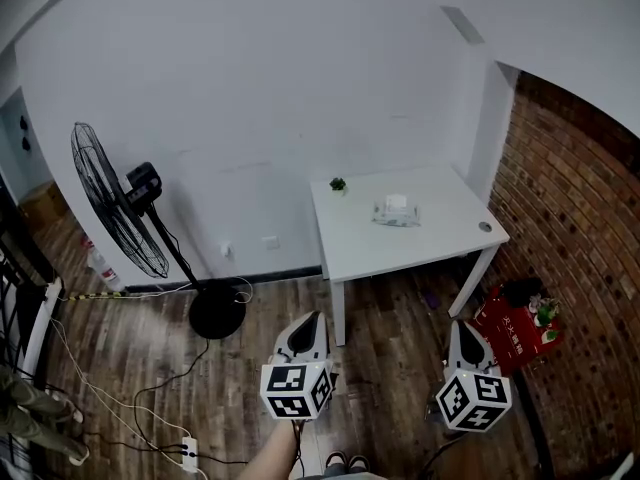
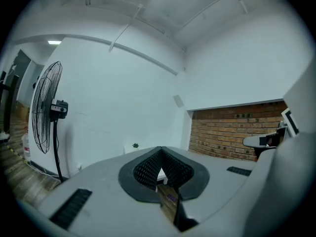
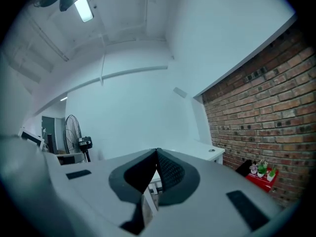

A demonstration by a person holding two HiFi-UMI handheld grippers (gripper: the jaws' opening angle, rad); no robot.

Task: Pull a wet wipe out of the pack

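The wet wipe pack [image 1: 397,211] lies on the white table [image 1: 440,238] against the far wall, with a white wipe sticking up from its top. Both grippers hang low near me, well short of the table. My left gripper [image 1: 307,325] is shut with its tips touching and nothing between them; in the left gripper view the left gripper [image 2: 160,151] points toward the table. My right gripper [image 1: 463,330] is also shut and empty; the right gripper [image 3: 157,153] faces the table's right end in its own view.
A tiny potted plant [image 1: 338,184] sits at the table's back left corner. A black standing fan [image 1: 125,213] stands left, with cables and a power strip [image 1: 188,453] on the wooden floor. A red box [image 1: 515,326] rests by the brick wall.
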